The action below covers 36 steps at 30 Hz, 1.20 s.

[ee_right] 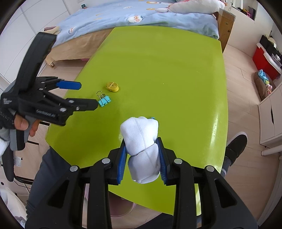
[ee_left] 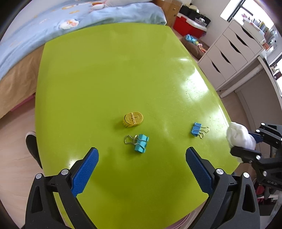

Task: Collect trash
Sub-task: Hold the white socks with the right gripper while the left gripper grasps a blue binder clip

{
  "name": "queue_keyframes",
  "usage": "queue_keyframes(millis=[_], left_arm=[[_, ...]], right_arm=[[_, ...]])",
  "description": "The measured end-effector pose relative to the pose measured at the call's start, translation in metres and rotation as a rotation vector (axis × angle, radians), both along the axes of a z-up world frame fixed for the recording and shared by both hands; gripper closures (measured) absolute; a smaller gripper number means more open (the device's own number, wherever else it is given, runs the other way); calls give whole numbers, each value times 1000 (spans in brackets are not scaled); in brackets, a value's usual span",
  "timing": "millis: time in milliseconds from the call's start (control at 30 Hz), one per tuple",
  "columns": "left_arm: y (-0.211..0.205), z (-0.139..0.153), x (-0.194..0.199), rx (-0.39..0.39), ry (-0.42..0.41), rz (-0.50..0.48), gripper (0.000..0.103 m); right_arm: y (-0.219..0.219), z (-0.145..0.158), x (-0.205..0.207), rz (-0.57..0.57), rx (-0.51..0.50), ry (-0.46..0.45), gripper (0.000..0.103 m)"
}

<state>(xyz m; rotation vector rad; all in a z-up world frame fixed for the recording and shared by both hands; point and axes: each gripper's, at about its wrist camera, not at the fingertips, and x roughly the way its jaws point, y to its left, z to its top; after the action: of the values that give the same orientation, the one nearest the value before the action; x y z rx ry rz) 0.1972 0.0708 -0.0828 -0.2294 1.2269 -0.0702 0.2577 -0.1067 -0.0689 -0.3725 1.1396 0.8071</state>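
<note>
While the right gripper [ee_right: 142, 158] clamps a rolled white sock [ee_right: 141, 146] above the green surface's [ee_right: 158, 70] near edge, the left gripper [ee_left: 141, 169] hovers wide open, holding nothing; only the left view fully shows the second blue binder clip [ee_left: 198, 130], mostly hidden behind the sock elsewhere; a coiled yellow tape measure [ee_left: 133, 119] lies near another binder clip [ee_left: 139, 141].

I stand over a glossy lime-green table [ee_left: 109, 74] on pale wood flooring [ee_right: 243, 58]. Beyond it lies a bed with a light blue quilt [ee_right: 141, 19]. To my right sit white drawers [ee_left: 227, 54], a red storage box [ee_left: 185, 26] and a bright window [ee_left: 234, 8].
</note>
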Motion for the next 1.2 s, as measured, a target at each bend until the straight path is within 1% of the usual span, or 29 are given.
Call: queue_keyframes(millis=[100, 133, 200, 233, 267, 300, 333, 367, 400, 467, 500, 633, 800, 900, 967, 1200], left_arm=[[2, -8, 9, -5, 26, -5, 9], [1, -10, 11, -2, 31, -8, 11], [-1, -13, 15, 4, 40, -16, 30], [-2, -14, 16, 6, 43, -22, 32], [-3, -15, 17, 4, 45, -30, 37], [-4, -15, 18, 4, 46, -34, 48], [-4, -16, 19, 7, 46, -34, 54], [-4, -16, 19, 7, 46, -32, 65], [-5, -15, 19, 9, 47, -32, 79], [-8, -15, 19, 19, 50, -39, 93], [-10, -15, 21, 20, 50, -43, 98], [-13, -10, 19, 33, 33, -40, 102], [-18, 3, 8, 53, -12, -45, 102], [-24, 15, -6, 73, -45, -52, 102], [-31, 23, -17, 108, -61, -62, 102], [-48, 48, -54, 147, -134, -66, 102]], right_arm=[[-2, -1, 1, -5, 2, 3, 71], [-2, -1, 1, -5, 2, 4, 71], [-3, -2, 1, -5, 1, 6, 71], [-4, -2, 2, -6, 0, 7, 71], [-4, -3, 2, -7, -2, 7, 71], [-4, -3, 3, -7, -3, 8, 71], [-4, -3, 3, -8, -3, 8, 71], [-4, -4, 4, -9, -4, 9, 71], [-4, -5, 5, -10, -6, 10, 71], [-4, -6, 5, -10, -7, 11, 71], [-4, -6, 5, -10, -6, 11, 71], [-3, -6, 5, -12, -1, 10, 71], [-5, -2, 1, -15, 9, -1, 71], [-8, 3, -2, -21, 21, -11, 71], [-11, 7, -5, -26, 34, -17, 71], [-16, 23, -26, -21, 55, -63, 71]])
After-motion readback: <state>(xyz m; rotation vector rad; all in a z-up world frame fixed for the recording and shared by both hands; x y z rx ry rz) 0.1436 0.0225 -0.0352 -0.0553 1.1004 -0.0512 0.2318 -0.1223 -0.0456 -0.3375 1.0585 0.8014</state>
